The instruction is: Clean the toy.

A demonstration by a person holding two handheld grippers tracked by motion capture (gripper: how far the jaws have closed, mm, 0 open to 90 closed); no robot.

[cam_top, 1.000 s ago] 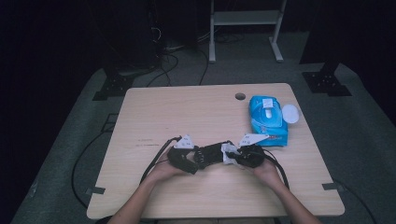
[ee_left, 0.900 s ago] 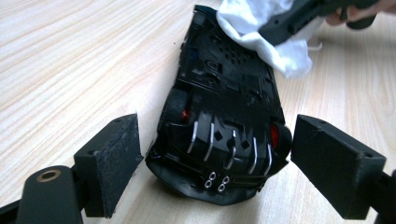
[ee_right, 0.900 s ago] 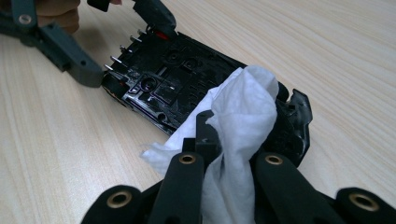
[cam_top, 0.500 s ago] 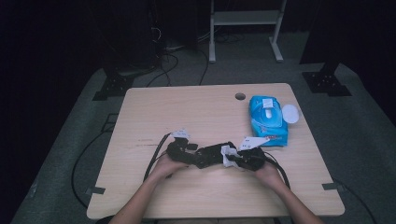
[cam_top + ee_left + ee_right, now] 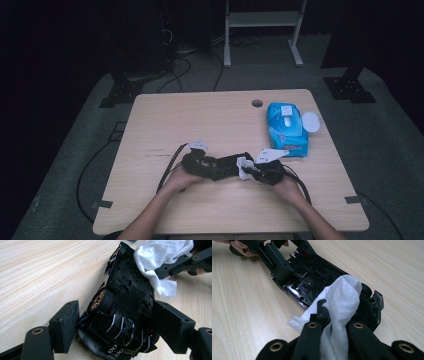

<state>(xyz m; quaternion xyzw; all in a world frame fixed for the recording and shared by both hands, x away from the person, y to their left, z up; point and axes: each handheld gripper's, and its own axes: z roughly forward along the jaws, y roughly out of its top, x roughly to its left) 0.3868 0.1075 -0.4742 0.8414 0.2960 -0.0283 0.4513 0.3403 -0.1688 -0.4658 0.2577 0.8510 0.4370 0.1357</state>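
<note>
Left gripper view is showing why I am holding the toy car [image 5: 120, 312] this way: I am gripping it across its rear with my left gripper [image 5: 115, 327], one pad on each flank, so that it lies tipped on its side with the black underside turned up and open to the cloth. One bronze-rimmed wheel [image 5: 101, 298] is sitting just inside the left pad, and the car's lower edge is resting on the table [image 5: 37, 272], which is taking the weight while I am steadying it.

My right gripper [image 5: 335, 315] is pinching a white wipe [image 5: 342, 297], jaws narrow with the wipe bunched between them, and I am pressing that wipe against the car's underside near its front end, at the far end of the car from my left gripper. Holding the wipe by its gathered middle is leaving a loose fold free to drag over the moulded ribs.

In the high view the car [image 5: 225, 165] is lying near the table's front edge, between my two hands, and the blue wipes pack [image 5: 286, 127] is sitting beyond the car's right end, lid open, within easy reach for a fresh sheet, I judge.
</note>
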